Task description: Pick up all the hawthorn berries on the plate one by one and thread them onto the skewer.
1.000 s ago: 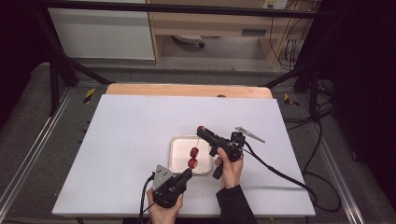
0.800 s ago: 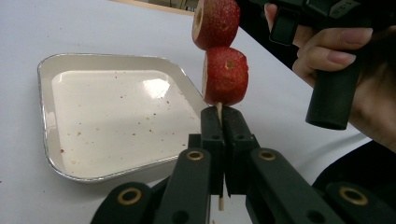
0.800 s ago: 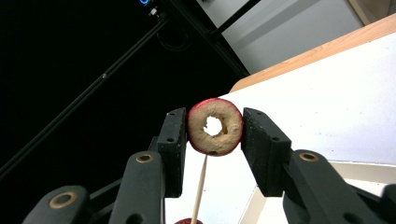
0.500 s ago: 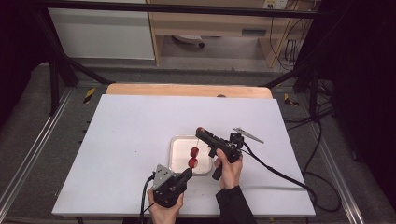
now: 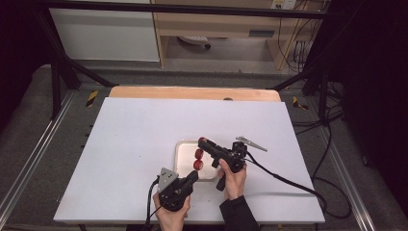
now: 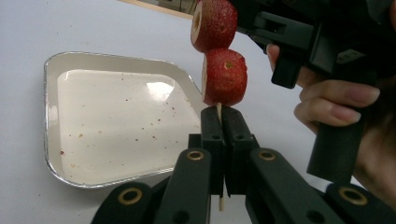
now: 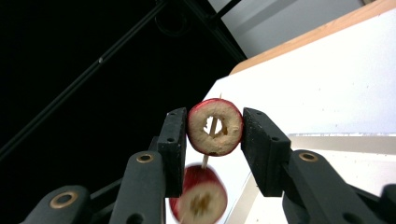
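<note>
**Supervisor:** Report the step in hand.

**Operator:** I am threading cored red fruit pieces onto a thin wooden skewer [image 6: 218, 111]. My left gripper [image 6: 223, 122] has its jaws fully closed on the lower part of the skewer and holds it upright. The lower fruit piece [image 6: 225, 77] sits on the stick just above those jaws. My right gripper [image 7: 214, 136] clamps the upper fruit piece [image 7: 215, 127] by its sides, and the skewer tip shows inside its hollow core. I judge this to be the seating stage of the second piece.

**Supervisor:** Where is the work located?

**Operator:** In the high view, both pieces hang above the right half of the foil tray [image 5: 183, 161], which rests near the front edge of the desk [image 5: 134, 144], right of centre. The tray holds no fruit, only reddish specks.

**Supervisor:** What does the next move call for?

**Operator:** In my judgement: press the upper piece straight along the stick until it meets the lower one, keeping the stick centred in the core. Side load could snap the skewer. Release only after seating.

**Supervisor:** Surface and room?

**Operator:** The desk top is plain white with a wooden strip [image 5: 192, 93] along the far edge. Beyond it stand dark frame bars, a white cabinet [image 5: 103, 33] and a wooden unit [image 5: 226, 24]. Cables [image 5: 308, 185] trail off the right side onto grey floor.
</note>
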Motion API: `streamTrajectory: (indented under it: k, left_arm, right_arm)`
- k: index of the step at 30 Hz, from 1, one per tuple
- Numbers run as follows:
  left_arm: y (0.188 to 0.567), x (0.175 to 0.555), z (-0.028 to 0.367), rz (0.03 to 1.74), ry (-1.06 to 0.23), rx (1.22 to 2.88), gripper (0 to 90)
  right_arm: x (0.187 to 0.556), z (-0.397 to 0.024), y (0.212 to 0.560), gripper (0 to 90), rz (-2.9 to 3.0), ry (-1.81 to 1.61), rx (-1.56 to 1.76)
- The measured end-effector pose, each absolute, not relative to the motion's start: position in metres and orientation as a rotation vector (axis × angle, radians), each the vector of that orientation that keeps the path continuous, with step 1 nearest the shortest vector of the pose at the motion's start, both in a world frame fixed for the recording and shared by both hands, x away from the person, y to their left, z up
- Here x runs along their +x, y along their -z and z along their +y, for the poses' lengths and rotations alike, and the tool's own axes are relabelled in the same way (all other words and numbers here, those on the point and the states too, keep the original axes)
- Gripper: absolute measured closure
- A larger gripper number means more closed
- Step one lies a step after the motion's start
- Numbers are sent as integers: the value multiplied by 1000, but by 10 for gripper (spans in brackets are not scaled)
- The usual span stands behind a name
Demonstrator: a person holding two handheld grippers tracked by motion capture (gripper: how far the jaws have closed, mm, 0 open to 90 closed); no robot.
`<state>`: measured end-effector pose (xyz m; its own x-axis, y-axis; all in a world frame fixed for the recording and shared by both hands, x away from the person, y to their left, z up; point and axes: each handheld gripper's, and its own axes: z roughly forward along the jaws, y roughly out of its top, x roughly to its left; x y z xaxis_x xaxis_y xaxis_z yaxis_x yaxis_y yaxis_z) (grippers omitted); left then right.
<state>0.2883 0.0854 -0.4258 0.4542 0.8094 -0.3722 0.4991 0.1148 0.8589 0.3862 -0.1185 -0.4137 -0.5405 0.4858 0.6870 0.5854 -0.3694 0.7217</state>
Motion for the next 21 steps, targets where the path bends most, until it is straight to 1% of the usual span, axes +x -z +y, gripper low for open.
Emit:
streamTrajectory:
  k: [11,12,13,14,16,21]
  left_arm:
    - [430,293,87,1178,-339,1564,884]
    - [430,293,87,1180,-341,1566,884]
    - [430,293,89,1179,-339,1568,884]
    - [430,294,90,1176,-337,1571,884]
    - [431,294,92,1175,-348,1580,884]
    - [432,295,98,1164,-375,1615,885]
  right_arm:
    - [385,-120,412,611,-1795,2032,-1457]
    - [385,-121,411,586,-1815,2034,-1447]
    - [385,-122,409,528,-1830,2043,-1449]
    - [386,-124,407,491,-1852,2042,-1451]
    - [386,-126,404,438,-1894,2029,-1441]
    - [389,-135,401,216,-2088,1937,-1453]
